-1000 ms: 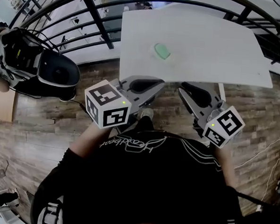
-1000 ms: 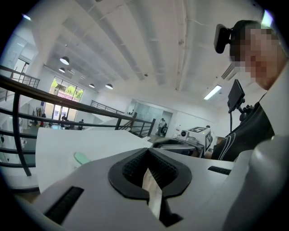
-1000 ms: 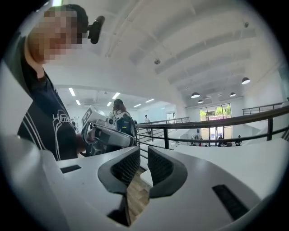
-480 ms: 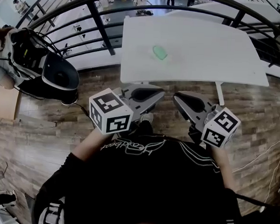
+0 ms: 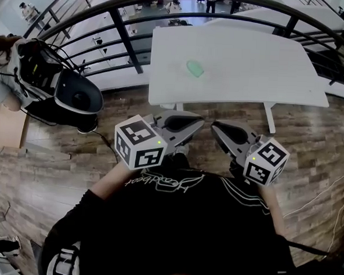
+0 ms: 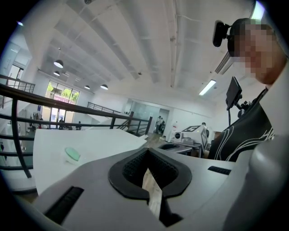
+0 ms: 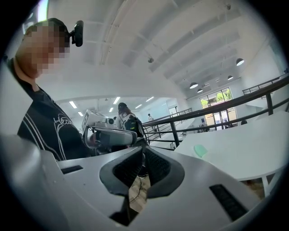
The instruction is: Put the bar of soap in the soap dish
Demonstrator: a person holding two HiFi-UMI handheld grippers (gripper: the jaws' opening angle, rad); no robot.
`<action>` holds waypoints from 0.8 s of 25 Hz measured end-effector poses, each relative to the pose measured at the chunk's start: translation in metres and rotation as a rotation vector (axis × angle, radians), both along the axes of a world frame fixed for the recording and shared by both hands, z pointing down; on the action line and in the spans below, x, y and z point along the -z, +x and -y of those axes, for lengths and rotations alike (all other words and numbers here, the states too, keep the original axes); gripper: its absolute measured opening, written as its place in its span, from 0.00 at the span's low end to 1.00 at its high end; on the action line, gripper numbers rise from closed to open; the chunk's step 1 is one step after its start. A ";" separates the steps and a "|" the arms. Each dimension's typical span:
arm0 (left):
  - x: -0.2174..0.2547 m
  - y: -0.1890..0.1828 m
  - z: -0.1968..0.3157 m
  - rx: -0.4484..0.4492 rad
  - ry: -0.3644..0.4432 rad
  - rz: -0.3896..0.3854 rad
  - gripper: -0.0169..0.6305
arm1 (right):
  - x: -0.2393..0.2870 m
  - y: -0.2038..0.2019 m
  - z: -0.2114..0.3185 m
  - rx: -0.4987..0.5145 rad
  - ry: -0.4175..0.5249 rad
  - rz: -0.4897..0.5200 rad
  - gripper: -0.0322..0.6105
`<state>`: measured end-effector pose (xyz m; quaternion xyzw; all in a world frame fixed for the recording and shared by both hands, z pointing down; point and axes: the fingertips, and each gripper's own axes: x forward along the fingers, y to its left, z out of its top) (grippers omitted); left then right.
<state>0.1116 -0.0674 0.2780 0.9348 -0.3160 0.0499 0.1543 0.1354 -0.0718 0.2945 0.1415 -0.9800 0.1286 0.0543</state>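
A green bar of soap [image 5: 194, 68] lies on the white table [image 5: 252, 63], apparently in a pale shallow dish that hardly stands out from the tabletop. It also shows small in the left gripper view, soap [image 6: 72, 154], and the right gripper view, soap [image 7: 200, 150]. Both grippers hang over the wooden floor in front of the table, close to the person's body and well short of the soap. My left gripper [image 5: 199, 123] is shut with nothing in it, its jaw tips [image 6: 147, 153] meeting. My right gripper [image 5: 214, 126] is also shut and empty [image 7: 143, 150].
A black curved railing [image 5: 126, 32] runs behind and left of the table. At the left, a person with a black backpack [image 5: 76, 93] crouches by a cardboard box [image 5: 7, 127]. A white table leg [image 5: 270, 117] reaches the plank floor [image 5: 54, 161].
The table and soap now sit farther up and smaller in the head view. Both grippers have drawn back from the table edge and closer to each other.
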 end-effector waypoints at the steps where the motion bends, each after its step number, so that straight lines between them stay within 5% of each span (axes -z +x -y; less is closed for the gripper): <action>1: 0.000 0.001 -0.001 0.000 0.002 0.001 0.04 | 0.000 0.002 0.000 -0.004 -0.001 -0.002 0.09; 20: -0.008 0.004 -0.012 0.016 -0.010 0.008 0.04 | -0.009 0.009 -0.009 -0.003 -0.024 0.004 0.08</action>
